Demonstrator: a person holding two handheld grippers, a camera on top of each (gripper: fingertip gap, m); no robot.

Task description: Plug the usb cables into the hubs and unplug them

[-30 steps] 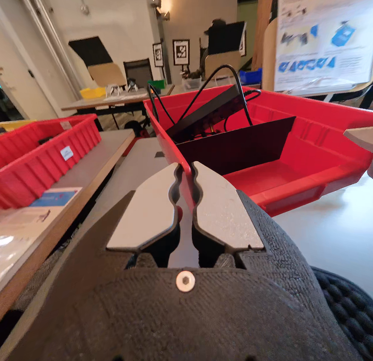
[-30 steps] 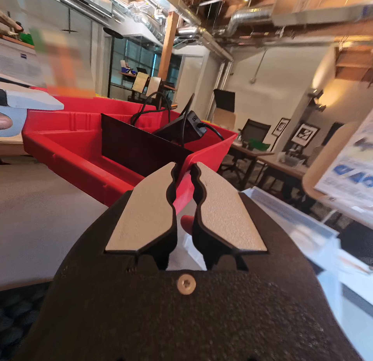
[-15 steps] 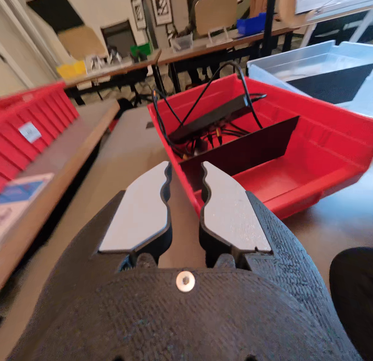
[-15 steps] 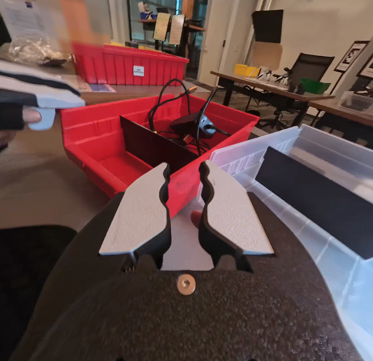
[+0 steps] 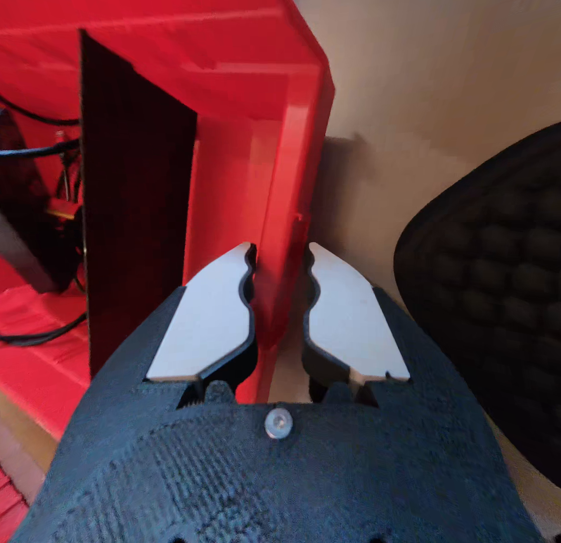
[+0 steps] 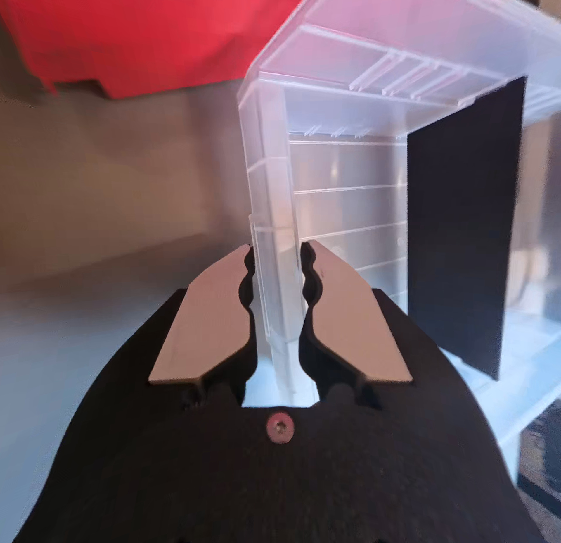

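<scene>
1. Left gripper (image 5: 280, 249): jaws spread, straddling the front rim of the red bin (image 5: 291, 170); left finger close against the wall, right finger apart.
2. Right gripper (image 6: 275, 249): jaws spread, straddling the clear bin (image 6: 270, 176) wall; contact unclear.
3. Black divider (image 5: 133, 194) splits the red bin; cables (image 5: 39, 150) and dark hub (image 5: 21, 200) lie behind it, blurred.
4. No legible writing.

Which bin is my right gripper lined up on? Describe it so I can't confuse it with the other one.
On the table, past the red bin, sits a see-through plastic bin; the right gripper straddles its near corner wall, jaws open. A black divider stands inside it, and unlike the red bin it is colourless and shows no cables.
</scene>
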